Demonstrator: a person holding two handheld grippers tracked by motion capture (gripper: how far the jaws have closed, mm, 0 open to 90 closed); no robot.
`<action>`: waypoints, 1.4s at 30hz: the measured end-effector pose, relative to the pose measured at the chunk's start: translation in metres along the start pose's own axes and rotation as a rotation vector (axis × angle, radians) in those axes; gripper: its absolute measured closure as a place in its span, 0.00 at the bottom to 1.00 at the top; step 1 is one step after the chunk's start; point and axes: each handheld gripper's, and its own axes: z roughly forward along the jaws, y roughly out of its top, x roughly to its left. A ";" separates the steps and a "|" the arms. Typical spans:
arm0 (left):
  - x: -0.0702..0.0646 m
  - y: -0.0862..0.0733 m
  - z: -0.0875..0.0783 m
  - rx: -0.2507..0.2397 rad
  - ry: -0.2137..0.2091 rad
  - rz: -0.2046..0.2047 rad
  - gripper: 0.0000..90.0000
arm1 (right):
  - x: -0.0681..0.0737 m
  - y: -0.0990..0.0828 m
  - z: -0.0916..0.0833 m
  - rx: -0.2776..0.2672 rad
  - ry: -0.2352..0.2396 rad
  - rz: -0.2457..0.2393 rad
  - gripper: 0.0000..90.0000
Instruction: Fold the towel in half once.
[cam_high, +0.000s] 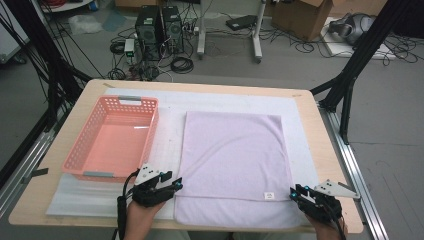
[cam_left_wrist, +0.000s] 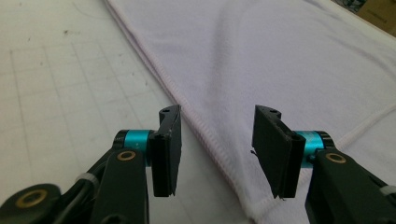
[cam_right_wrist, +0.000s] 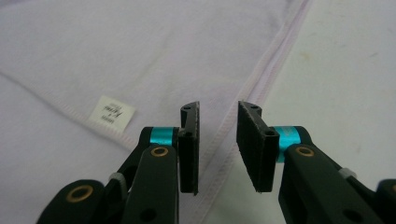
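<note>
A lilac towel lies flat on a white mat, its upper layer ending short of the near edge, with a small white label near the right. My left gripper sits low at the towel's near left edge, open. In the left gripper view its jaws straddle the towel's stitched hem without touching it. My right gripper is at the near right edge. Its jaws stand a narrow gap apart over the right hem, with the label to their left, and they grip nothing.
An empty pink plastic basket stands on the mat to the left of the towel, close beyond my left gripper. The wooden table's right edge runs just past the right gripper. Computers, cables and boxes are on the floor behind the table.
</note>
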 end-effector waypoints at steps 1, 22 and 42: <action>0.000 -0.002 -0.001 0.006 -0.014 -0.017 0.59 | 0.002 -0.001 -0.002 0.001 0.003 -0.004 0.77; -0.021 -0.016 -0.001 -0.007 0.036 0.039 0.95 | 0.013 -0.012 -0.002 0.047 -0.023 -0.024 0.96; -0.029 -0.017 -0.020 -0.041 -0.014 0.020 0.97 | 0.014 -0.015 -0.024 0.009 -0.004 -0.017 0.98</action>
